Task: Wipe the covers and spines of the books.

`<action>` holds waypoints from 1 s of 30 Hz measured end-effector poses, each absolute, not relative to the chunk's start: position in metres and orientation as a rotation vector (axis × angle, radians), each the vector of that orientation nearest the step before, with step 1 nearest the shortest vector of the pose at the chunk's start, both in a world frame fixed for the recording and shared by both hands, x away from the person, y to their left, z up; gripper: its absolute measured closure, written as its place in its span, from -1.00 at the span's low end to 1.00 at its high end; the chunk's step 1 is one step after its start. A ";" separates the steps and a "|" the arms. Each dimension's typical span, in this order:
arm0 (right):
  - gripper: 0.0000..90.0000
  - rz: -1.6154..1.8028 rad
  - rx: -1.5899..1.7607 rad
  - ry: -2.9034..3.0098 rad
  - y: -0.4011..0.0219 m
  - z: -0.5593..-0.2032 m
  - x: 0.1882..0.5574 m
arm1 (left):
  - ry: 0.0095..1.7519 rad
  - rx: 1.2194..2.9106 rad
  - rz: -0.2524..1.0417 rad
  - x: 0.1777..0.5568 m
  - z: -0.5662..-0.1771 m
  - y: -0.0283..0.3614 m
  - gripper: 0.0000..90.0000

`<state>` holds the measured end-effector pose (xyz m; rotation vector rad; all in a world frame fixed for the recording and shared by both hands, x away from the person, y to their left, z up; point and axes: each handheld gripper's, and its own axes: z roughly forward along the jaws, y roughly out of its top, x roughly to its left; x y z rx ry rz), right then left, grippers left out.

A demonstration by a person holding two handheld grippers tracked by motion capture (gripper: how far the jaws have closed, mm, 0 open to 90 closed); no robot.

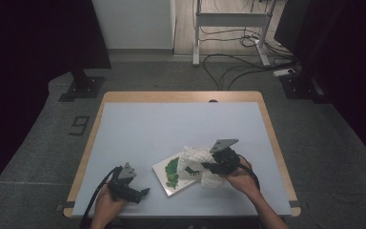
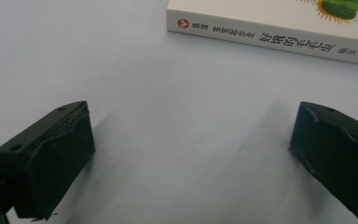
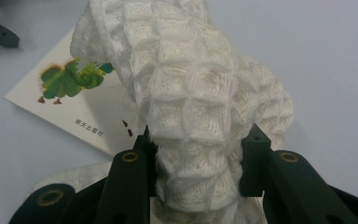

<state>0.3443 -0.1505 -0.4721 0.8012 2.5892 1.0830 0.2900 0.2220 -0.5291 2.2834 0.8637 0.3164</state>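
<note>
White knitted cloth [image 1: 201,162] bunched up and lifted at the right edge of the book [image 1: 174,172]; part of it drapes over the book's right half, part trails onto the table [image 1: 138,124] just right of the book; the weave is a raised square pattern, seen close in the right gripper view [image 3: 186,93].

Right gripper [image 1: 214,167] sits just right of the book, above the cloth; its fingers [image 3: 130,182] are pinched nearly together on a thick fold of the cloth, the fabric bulging out above them; the person's right hand [image 1: 240,177] holds the gripper from behind.

Book lies flat, cover up, white with a green caterpillar picture; its spine with printed characters faces the left gripper [image 2: 270,39].

Left gripper [image 1: 140,193] rests low on the table left of the book, near but apart from it; its fingers [image 2: 51,158] stand wide apart with only bare table between them; left hand [image 1: 107,202] grips it from below.
</note>
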 end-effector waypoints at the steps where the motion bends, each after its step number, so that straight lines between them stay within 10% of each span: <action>1: 0.39 1.081 0.796 2.592 -0.150 -0.474 0.345 | 0.863 2.284 0.316 0.290 -0.529 0.222 -1.00; 30: 0.39 1.065 0.799 2.639 -0.136 -0.507 0.347 | 0.865 2.281 0.317 0.290 -0.529 0.222 -1.00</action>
